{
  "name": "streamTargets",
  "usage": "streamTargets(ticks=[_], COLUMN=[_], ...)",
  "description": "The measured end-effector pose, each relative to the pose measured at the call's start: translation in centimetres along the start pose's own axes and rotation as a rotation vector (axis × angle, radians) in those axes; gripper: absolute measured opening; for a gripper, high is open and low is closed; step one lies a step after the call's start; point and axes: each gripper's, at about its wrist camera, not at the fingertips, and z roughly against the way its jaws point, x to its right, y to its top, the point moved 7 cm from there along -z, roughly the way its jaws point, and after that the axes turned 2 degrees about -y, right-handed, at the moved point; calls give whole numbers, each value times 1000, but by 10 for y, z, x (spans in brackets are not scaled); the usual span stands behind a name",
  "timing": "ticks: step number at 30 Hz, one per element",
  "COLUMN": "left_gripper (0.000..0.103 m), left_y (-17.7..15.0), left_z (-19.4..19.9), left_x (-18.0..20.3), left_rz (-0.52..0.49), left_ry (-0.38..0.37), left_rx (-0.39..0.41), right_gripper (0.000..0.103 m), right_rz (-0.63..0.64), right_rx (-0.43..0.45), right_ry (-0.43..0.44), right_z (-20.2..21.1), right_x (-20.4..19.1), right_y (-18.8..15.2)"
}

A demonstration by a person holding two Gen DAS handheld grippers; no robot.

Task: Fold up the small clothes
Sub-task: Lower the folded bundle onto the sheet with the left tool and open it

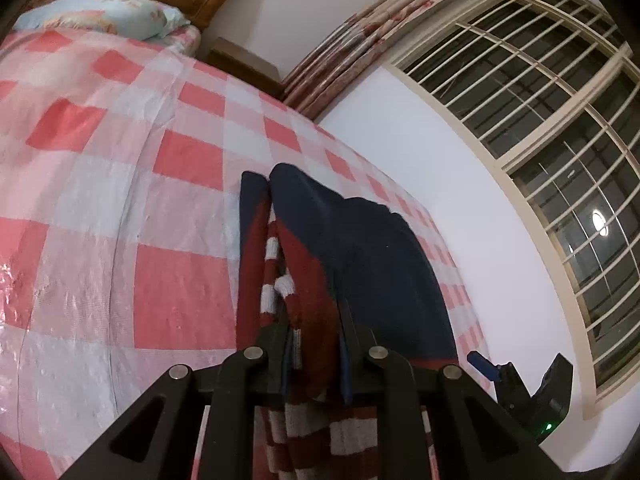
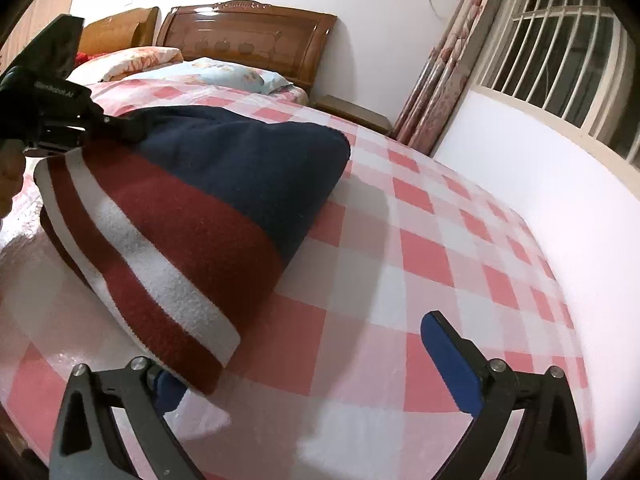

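1. Two tools work over one bed [image 2: 400,248], which is covered with a pink and white checked sheet [image 1: 120,208].
2. The left tool [image 1: 314,344] is clenched on a bunched fold of a sweater [image 1: 360,240]; in its own view the navy, dark red and white knit runs between the fingers and hangs below them.
3. In the right wrist view the left tool [image 2: 120,130] shows at the upper left, gripping the sweater [image 2: 192,216] at its navy top and holding that part up off the sheet.
4. The sweater slopes down from there; its red and white striped lower part lies on the sheet, near the foot of the bed.
5. The right tool [image 2: 320,376] is released, its jaws spread wide. Its left finger sits just under the striped hem, and whether it touches I cannot tell; the right finger, with its blue pad [image 2: 448,364], stands clear over bare sheet.
6. Beyond, pillows [image 2: 236,74] lie at a wooden headboard [image 2: 248,36], and a flowered curtain [image 2: 452,68] hangs beside a barred window [image 1: 540,120].
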Motion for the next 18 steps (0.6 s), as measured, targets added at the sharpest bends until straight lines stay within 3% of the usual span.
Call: streamTargets(ticks=[3,8,13,15,18], left_gripper=[18,18,18,18,23], left_y=[-1,-19,-24,-21,-24], left_z=[12,19,27,35,26], left_x=[11,1,1,12,1], left_rz=[-21,14,42,-2,22], left_ry=[6,69,38,72,162], left_rx=[39,66,149,179,124], right_gripper=[103,103,103,103,103], right_rz=[-13,-1,-19,-32,-48], right_rx=[23,-9,-21,-28,-38], right_ry=[3,17,50,63,83], right_z=[12,1,-2,-4,-7], right_x=[-2,-1,2,2,4], right_y=[4,-1,-3,-4,-4])
